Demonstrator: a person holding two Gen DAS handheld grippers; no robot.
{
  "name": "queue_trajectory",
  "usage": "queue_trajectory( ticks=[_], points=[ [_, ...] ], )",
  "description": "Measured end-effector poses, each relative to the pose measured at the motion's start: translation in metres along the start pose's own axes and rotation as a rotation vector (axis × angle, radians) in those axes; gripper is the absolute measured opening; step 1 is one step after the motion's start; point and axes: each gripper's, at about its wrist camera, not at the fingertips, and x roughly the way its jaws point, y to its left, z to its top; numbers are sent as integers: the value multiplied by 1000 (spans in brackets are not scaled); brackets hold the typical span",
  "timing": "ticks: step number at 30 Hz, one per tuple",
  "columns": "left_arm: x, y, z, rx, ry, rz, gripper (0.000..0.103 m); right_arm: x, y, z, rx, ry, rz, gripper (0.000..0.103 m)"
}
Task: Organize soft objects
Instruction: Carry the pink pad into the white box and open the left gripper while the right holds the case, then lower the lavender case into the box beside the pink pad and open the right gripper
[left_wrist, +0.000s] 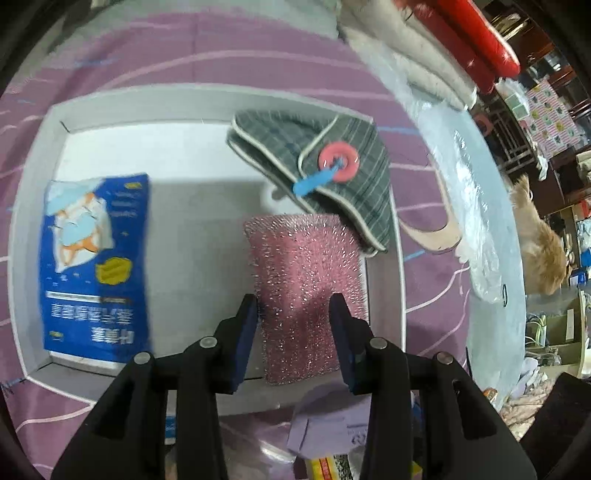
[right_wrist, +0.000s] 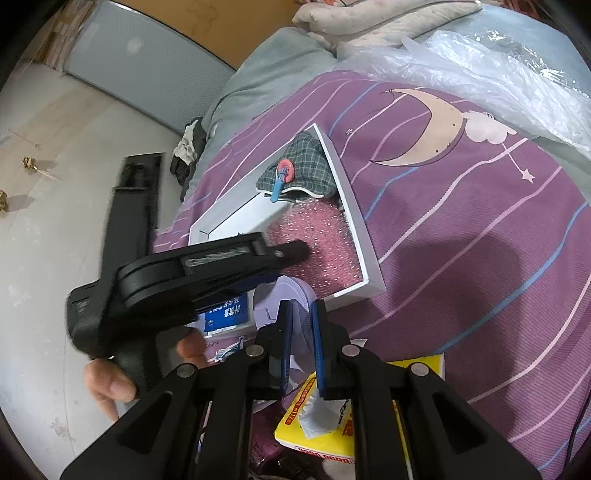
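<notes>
A white tray (left_wrist: 33, 206) lies on the purple bedspread. In it are a blue packet (left_wrist: 98, 266), a grey plaid cloth (left_wrist: 343, 184) with a pink ring and blue clip, and a pink glittery sponge (left_wrist: 306, 288). My left gripper (left_wrist: 293, 314) is open, its fingers on either side of the sponge's near end; I cannot tell if they touch it. My right gripper (right_wrist: 301, 314) is shut on a lilac paper-like packet (right_wrist: 299, 295) just outside the tray's (right_wrist: 354, 221) near corner. The sponge (right_wrist: 317, 243) and the cloth (right_wrist: 310, 166) also show in the right wrist view.
A yellow packet (right_wrist: 332, 435) lies under my right gripper. Clear plastic sheeting (left_wrist: 469, 206) and pillows (left_wrist: 406, 48) lie beyond the tray. The bed's edge and the floor (right_wrist: 48, 155) are to the left in the right wrist view.
</notes>
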Motion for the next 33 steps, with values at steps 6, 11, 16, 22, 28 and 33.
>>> queue_trajectory(
  ticks=[6, 11, 16, 22, 28, 33],
  points=[
    [-21, 6, -5, -6, -60, 11, 45, -6, 5, -1, -10, -16, 7, 9],
    [-31, 27, -9, -53, -82, 5, 45, -16, 13, 3, -20, -40, 10, 9],
    [-38, 42, -13, -101, -118, 43, 44, -16, 23, 24, -27, -70, -45, 9],
    [-30, 43, -17, -96, -101, 95, 41, 18, 23, 45, -13, -22, -87, 9],
    [-3, 31, -16, -48, -61, 221, 36, 40, 1, 43, 36, 15, -103, 9],
    [13, 10, -18, -12, -45, 234, 33, 43, -5, 42, 35, 6, -132, 10]
  ],
)
